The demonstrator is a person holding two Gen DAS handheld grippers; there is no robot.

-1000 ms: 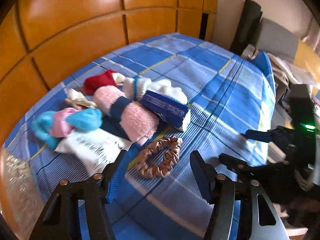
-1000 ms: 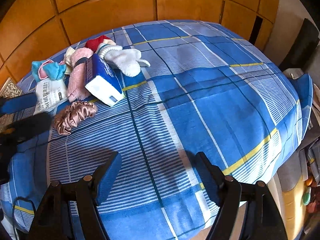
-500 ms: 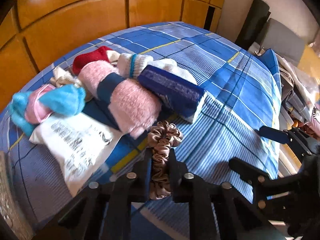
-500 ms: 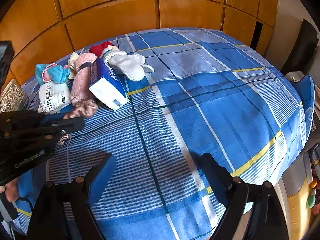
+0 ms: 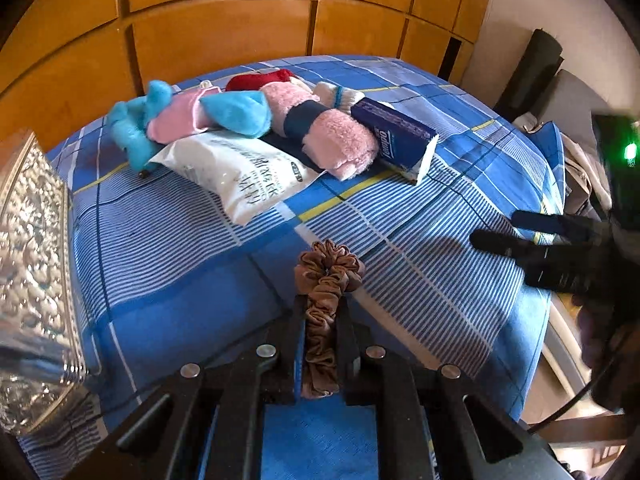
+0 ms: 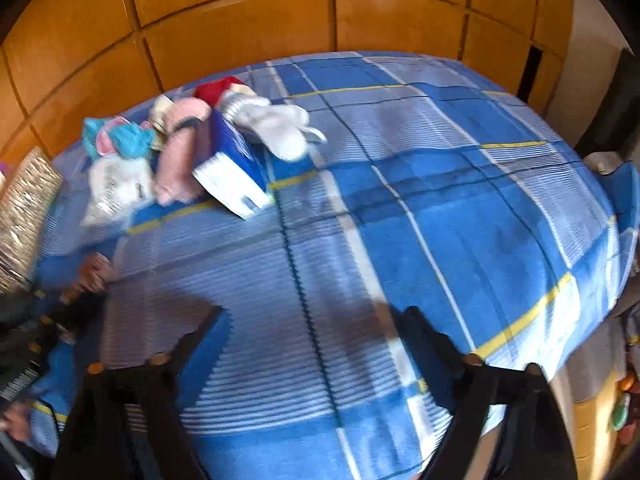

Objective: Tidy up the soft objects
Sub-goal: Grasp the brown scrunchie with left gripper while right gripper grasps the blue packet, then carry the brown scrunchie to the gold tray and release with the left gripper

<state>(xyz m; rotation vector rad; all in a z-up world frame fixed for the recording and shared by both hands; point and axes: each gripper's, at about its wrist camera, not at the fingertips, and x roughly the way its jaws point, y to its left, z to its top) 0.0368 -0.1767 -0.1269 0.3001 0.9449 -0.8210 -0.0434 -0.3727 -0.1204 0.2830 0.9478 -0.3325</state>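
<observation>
The jaws of the left gripper [image 5: 320,344] are clamped on a brown scrunchie [image 5: 326,292], squeezed long and narrow, its long axis running away along the fingers, its free loop fanning out past the tips above the blue checked bedspread [image 5: 180,272]. The right gripper [image 6: 312,332] stands open over bare bedspread, its jaws having just been narrowing, nothing between them. Beyond the scrunchie lie a white packet [image 5: 244,172], a pink towel roll [image 5: 336,140] and a tissue box [image 5: 400,140].
</observation>
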